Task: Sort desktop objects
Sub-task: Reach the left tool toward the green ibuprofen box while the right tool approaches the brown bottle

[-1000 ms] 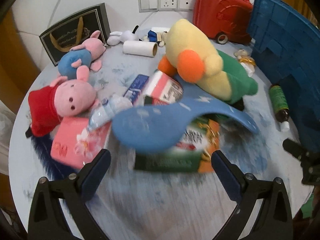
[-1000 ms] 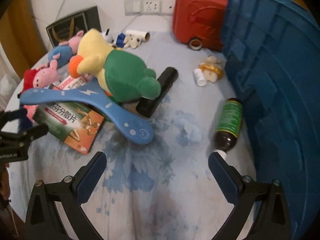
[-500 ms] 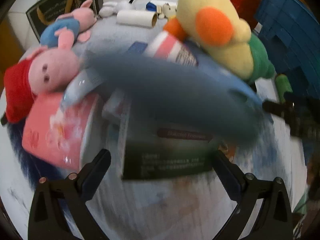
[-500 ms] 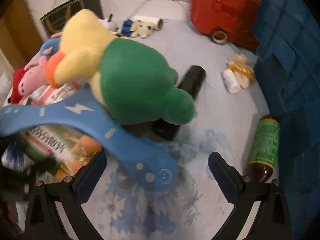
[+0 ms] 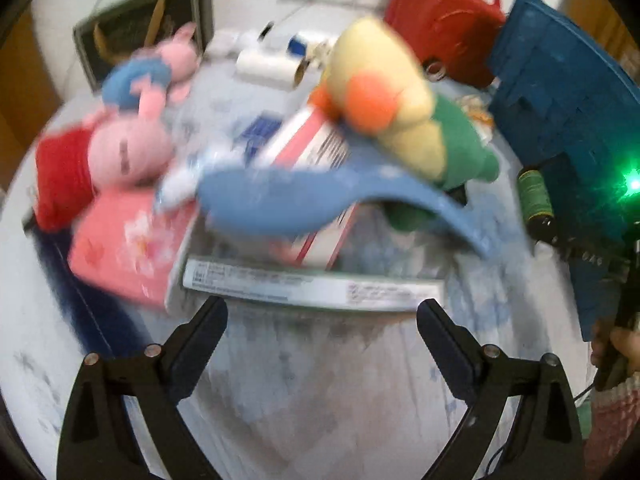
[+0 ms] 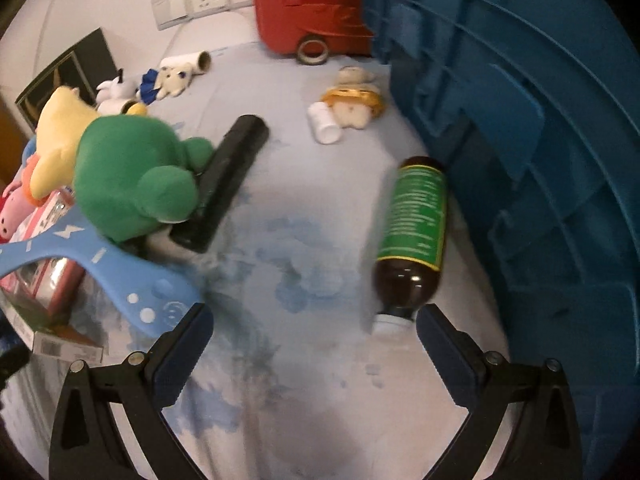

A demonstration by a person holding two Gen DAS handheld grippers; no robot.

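The left tool (image 5: 322,316) is spread, its jaws having just been closing slightly, with nothing pinched; the long edge of the box (image 5: 312,286) lies just beyond its tips, not between them. Compared with a second ago, the box is seen edge-on and tilted up rather than lying flat, so it appears to have been nudged or levered, while the boomerang (image 5: 304,200) still lies across the pile with the duck (image 5: 392,120) resting on its far end and the pig (image 5: 128,152) toward the worktop's left edge. A grip on the box is judged not yet made. The right tool (image 6: 314,326) is also spread and empty; it has been brought lower and across toward the worktop's right edge, where the bottle (image 6: 416,232) lies beside the blue crate (image 6: 540,140), its white cap (image 6: 390,324) now just inside the right jaw. The bottle is judged the next thing to be pinched, the crate being its likely destination.
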